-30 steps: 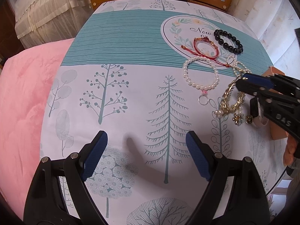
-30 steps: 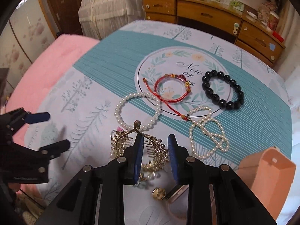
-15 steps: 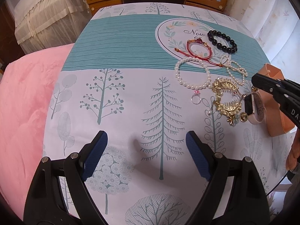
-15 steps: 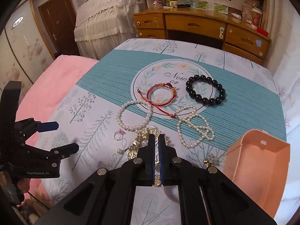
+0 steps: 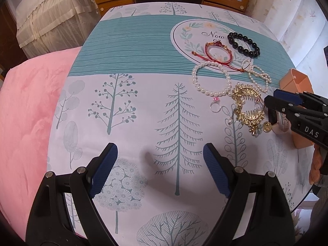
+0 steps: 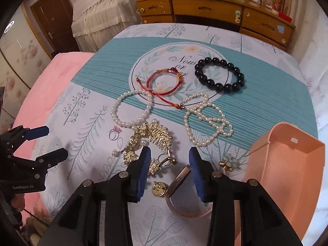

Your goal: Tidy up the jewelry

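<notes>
While my right gripper (image 6: 169, 165) and left gripper (image 5: 158, 171) hung released, every piece lay outside the peach box (image 6: 287, 164).

My left gripper (image 5: 160, 171) hangs wide open at the frame's bottom over the tree-print cloth (image 5: 143, 106); at right, my right gripper (image 5: 270, 100) meets the gold hair comb (image 5: 247, 104).

Jewelry flat on cloth: black bead bracelet (image 6: 220, 75), red cord bracelet (image 6: 164, 82), pearl bracelet (image 6: 131, 108), pearl strand (image 6: 207, 119) looped, gold hair comb (image 6: 149, 143), pink-stone ring (image 6: 113, 133). Peach box (image 6: 287, 164) open, right.
</notes>
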`<state>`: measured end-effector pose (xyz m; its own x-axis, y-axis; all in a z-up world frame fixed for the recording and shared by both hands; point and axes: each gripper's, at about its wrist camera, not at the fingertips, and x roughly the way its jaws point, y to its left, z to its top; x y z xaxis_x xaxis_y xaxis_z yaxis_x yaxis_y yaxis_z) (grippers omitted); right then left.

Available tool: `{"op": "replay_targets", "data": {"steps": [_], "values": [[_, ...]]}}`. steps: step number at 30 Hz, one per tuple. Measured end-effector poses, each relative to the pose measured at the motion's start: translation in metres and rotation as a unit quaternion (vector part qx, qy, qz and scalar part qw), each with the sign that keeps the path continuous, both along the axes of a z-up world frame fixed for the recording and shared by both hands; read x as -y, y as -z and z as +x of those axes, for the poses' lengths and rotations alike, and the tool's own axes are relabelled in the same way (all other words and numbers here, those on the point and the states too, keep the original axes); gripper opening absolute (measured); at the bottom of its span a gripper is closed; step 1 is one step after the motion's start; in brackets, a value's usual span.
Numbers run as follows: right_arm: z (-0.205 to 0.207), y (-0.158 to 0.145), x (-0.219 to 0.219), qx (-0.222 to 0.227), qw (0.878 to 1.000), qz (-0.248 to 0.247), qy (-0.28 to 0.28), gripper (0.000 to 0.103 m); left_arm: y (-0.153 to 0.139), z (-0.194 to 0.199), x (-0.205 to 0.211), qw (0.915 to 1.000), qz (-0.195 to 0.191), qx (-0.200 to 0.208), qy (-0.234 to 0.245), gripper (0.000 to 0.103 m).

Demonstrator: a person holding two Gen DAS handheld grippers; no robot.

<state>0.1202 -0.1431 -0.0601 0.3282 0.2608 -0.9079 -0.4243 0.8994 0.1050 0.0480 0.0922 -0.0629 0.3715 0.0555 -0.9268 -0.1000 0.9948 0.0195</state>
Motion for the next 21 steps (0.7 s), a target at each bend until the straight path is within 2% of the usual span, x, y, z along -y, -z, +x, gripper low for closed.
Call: {"op": "replay_targets", "data": {"steps": [8, 16, 18, 21], "values": [[0.008, 0.015, -0.009, -0.007, 1.000, -0.011, -0.007, 0.039, 0.003, 0.001, 0.000, 1.0000, -0.002, -0.002, 0.001, 0.084], [0.016, 0.027, -0.023, -0.015, 0.997, -0.050, -0.052, 0.038, 0.004, 0.001, -0.002, 1.0000, -0.004, -0.005, -0.001, 0.084], [0.017, 0.030, -0.027, -0.014, 0.995, -0.067, -0.066, 0.037, 0.005, 0.001, -0.002, 1.0000, -0.005, -0.003, 0.000, 0.084], [0.015, 0.031, -0.033, -0.007, 0.992, -0.085, -0.089, 0.022, 0.007, 0.002, -0.002, 1.0000, -0.005, -0.006, 0.000, 0.084]]}}
